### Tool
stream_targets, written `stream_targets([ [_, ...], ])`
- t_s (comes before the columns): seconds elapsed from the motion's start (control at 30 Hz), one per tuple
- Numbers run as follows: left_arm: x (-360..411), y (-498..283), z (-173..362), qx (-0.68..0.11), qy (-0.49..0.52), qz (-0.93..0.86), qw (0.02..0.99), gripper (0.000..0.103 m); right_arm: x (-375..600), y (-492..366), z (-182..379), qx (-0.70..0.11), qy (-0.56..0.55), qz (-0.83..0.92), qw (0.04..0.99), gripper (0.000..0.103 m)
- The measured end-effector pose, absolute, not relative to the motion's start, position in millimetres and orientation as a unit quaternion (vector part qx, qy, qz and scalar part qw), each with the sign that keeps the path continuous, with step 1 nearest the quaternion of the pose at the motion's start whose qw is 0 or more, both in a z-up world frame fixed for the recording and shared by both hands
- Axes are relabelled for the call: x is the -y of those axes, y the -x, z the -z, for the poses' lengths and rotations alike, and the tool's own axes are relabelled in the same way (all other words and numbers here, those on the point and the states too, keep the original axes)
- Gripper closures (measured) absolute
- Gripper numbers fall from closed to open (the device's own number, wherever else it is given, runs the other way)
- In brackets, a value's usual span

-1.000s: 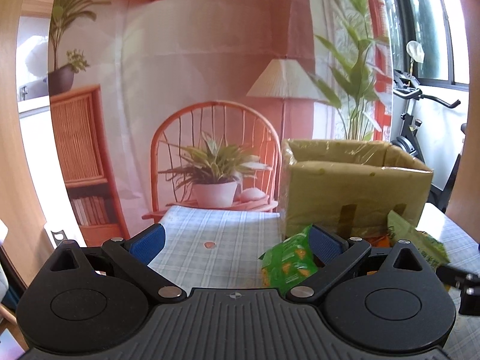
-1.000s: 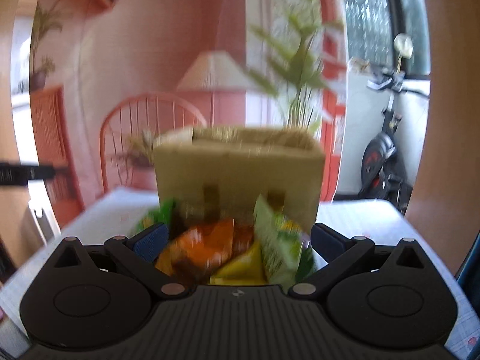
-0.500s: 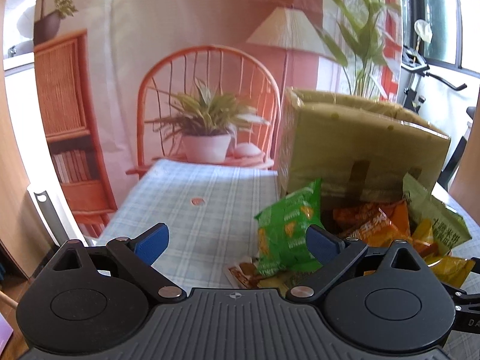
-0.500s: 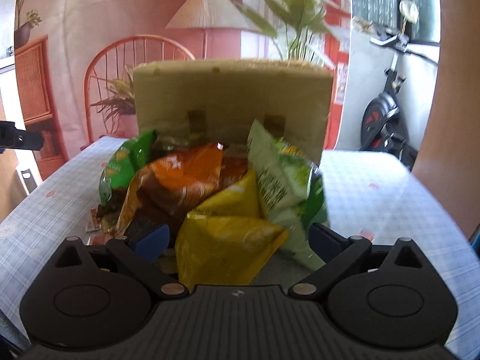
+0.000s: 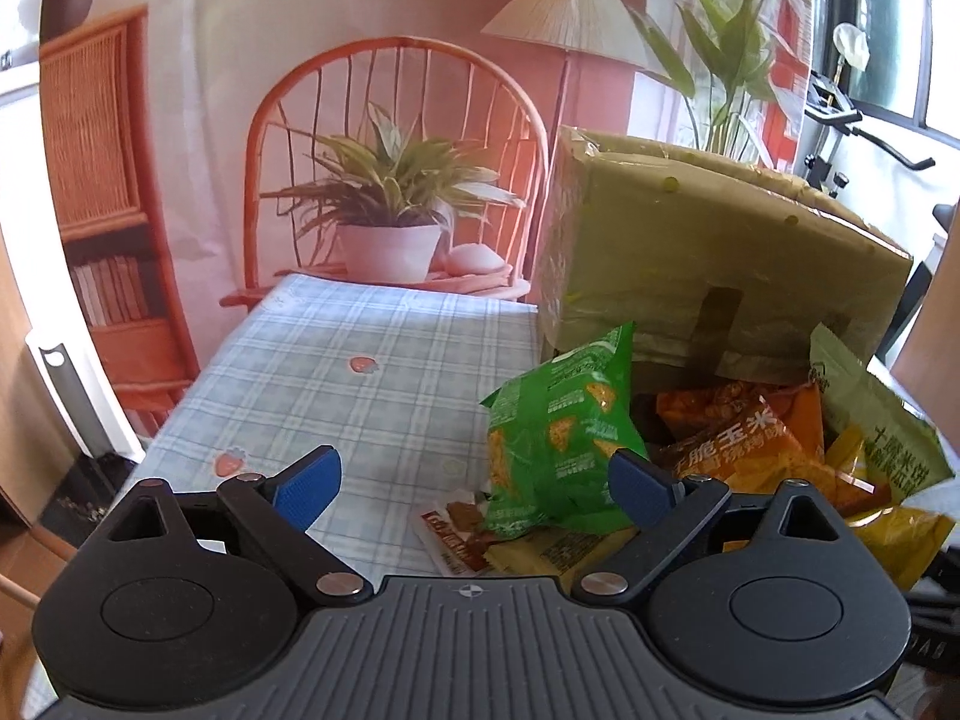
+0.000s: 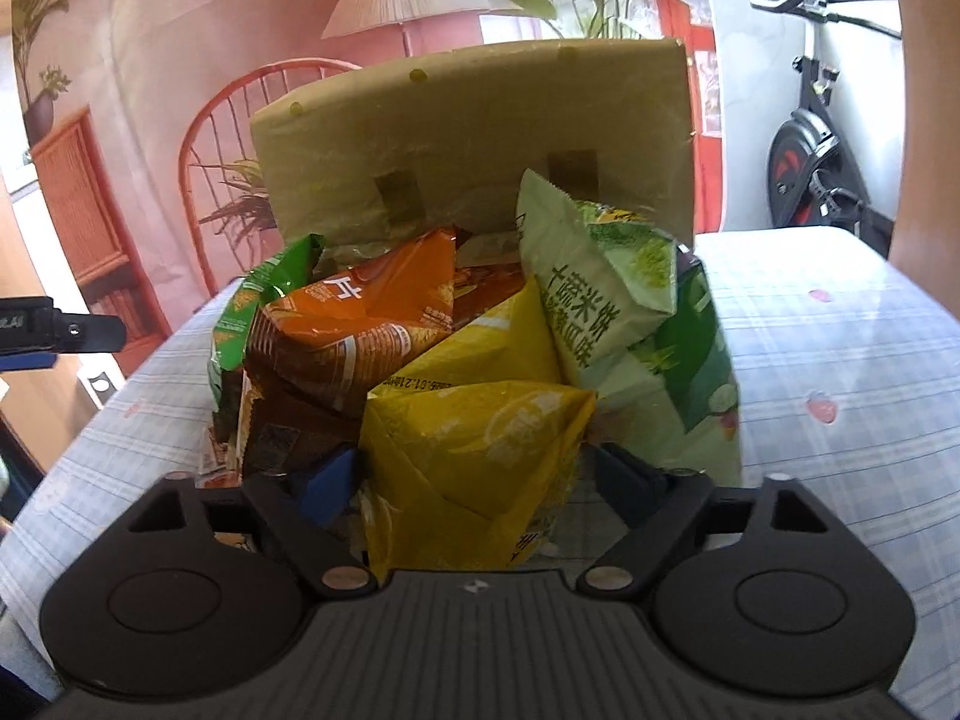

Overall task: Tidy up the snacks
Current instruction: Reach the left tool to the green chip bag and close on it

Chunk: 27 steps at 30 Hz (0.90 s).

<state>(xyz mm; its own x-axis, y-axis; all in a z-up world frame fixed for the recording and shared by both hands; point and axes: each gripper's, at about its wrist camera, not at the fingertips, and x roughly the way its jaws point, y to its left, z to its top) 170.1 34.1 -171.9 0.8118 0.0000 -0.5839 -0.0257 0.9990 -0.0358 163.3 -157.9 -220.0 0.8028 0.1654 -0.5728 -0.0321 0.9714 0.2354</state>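
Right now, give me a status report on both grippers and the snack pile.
Right gripper closing around yellow bag, pads not clearly pressing. Left gripper open, empty, beside green bag. Cardboard box behind pile.

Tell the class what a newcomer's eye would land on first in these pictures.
A bright heap of snack bags on the checked tablecloth, piled against a cardboard box behind it. At the front lies a yellow bag, between the jaws of the right gripper, which have just been closing around it.
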Motion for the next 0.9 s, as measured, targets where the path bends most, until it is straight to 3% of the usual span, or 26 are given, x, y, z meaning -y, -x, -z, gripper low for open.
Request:
stream_targets([
  [0.5,-30.6,-252.7,214.3,-0.315,0.089,0.028,0.944,0.005,161.5,-162.5,222.8,-0.301,-0.115,-0.060,0.945,0.029],
  [0.9,-40.2,-275.8,242.6,-0.350,0.135,0.075,0.924,0.005,162.5,-163.2,223.9,-0.300,-0.120,-0.060,0.944,0.029],
])
